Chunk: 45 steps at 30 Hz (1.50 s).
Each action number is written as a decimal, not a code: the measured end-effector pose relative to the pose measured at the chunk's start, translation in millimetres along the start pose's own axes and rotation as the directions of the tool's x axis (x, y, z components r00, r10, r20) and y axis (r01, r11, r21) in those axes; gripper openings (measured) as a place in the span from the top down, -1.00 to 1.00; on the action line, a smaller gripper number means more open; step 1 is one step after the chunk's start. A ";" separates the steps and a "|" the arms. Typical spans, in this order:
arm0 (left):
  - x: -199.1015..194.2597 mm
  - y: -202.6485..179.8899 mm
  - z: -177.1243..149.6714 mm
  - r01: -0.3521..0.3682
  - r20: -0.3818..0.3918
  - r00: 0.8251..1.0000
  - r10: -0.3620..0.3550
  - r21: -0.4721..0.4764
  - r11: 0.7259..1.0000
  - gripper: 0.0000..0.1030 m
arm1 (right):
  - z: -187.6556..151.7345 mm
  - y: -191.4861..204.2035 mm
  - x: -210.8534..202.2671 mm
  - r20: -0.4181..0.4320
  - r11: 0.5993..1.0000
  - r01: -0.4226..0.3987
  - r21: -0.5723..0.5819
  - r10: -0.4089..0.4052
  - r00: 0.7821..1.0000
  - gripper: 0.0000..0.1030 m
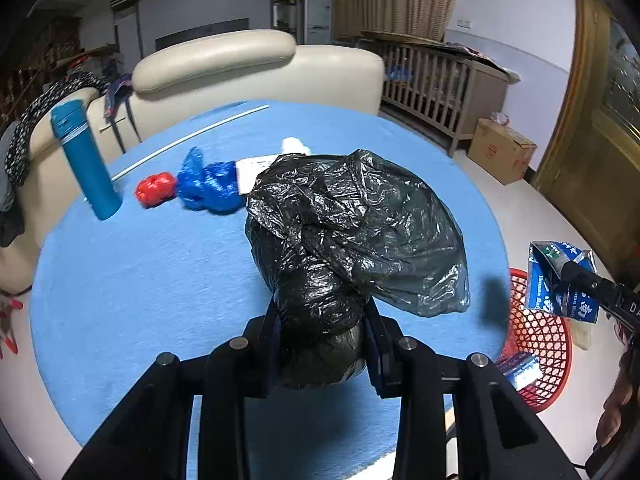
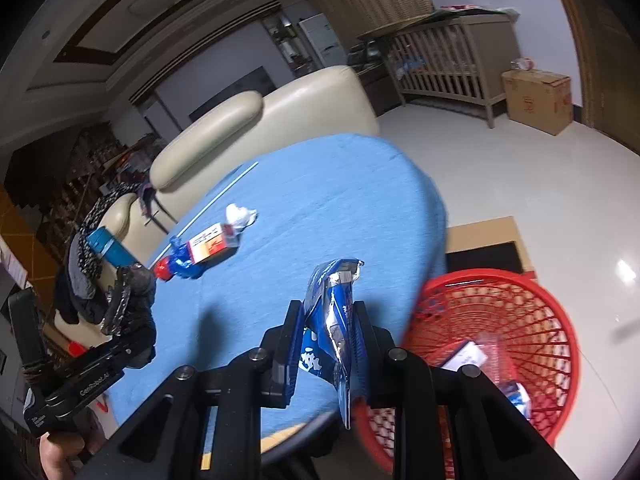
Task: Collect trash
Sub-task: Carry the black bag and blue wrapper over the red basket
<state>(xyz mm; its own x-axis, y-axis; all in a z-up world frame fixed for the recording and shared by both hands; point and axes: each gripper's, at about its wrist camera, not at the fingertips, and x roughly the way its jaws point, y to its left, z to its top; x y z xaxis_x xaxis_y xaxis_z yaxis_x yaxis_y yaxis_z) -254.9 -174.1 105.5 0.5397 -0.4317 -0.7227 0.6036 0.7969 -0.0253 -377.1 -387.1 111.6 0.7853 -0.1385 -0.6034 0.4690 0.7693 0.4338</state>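
Note:
My left gripper is shut on a crumpled black plastic bag, held above the round blue-covered table. My right gripper is shut on a flattened blue-and-silver carton, held over the table's near edge just left of the red mesh basket. The same carton shows at the right of the left wrist view, over the basket. On the table lie a red wad, a blue plastic bag, a small orange-and-white box and a white tissue.
A tall blue bottle stands at the table's left edge. The basket on the floor holds some packets. A cream sofa lies behind the table; a wooden crib and a cardboard box stand at the back right.

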 end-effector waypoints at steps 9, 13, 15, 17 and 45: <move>7.0 -48.2 2.2 0.056 -0.016 0.998 -0.055 0.100 0.993 0.29 | 3.7 -52.8 -17.0 0.023 0.995 0.066 0.073 -0.068 0.997 0.51; 9.7 -72.3 1.6 0.083 -0.033 0.996 -0.079 0.143 0.986 0.29 | -0.4 -75.3 -20.4 0.018 0.990 0.103 0.098 -0.105 0.994 0.51; 11.2 -84.2 0.8 0.092 -0.040 0.995 -0.087 0.163 0.982 0.29 | -3.3 -85.7 -20.6 0.010 0.987 0.116 0.113 -0.118 0.993 0.51; 12.8 -94.7 0.7 0.100 -0.049 0.994 -0.093 0.178 0.979 0.29 | -7.2 -96.4 -20.8 0.000 0.983 0.131 0.129 -0.133 0.991 0.51; 29.8 -170.9 -5.9 0.174 -0.122 0.982 -0.141 0.326 0.929 0.30 | -32.6 -154.4 -10.8 -0.078 0.959 0.190 0.212 -0.177 0.981 0.51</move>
<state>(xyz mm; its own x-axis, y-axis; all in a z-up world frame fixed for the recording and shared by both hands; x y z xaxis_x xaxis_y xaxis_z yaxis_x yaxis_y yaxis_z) -345.4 -320.7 84.2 0.3733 -0.4850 -0.7908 0.8460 0.5278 0.0756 -471.1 -484.0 29.2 0.6560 -0.2234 -0.7210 0.6844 0.5787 0.4434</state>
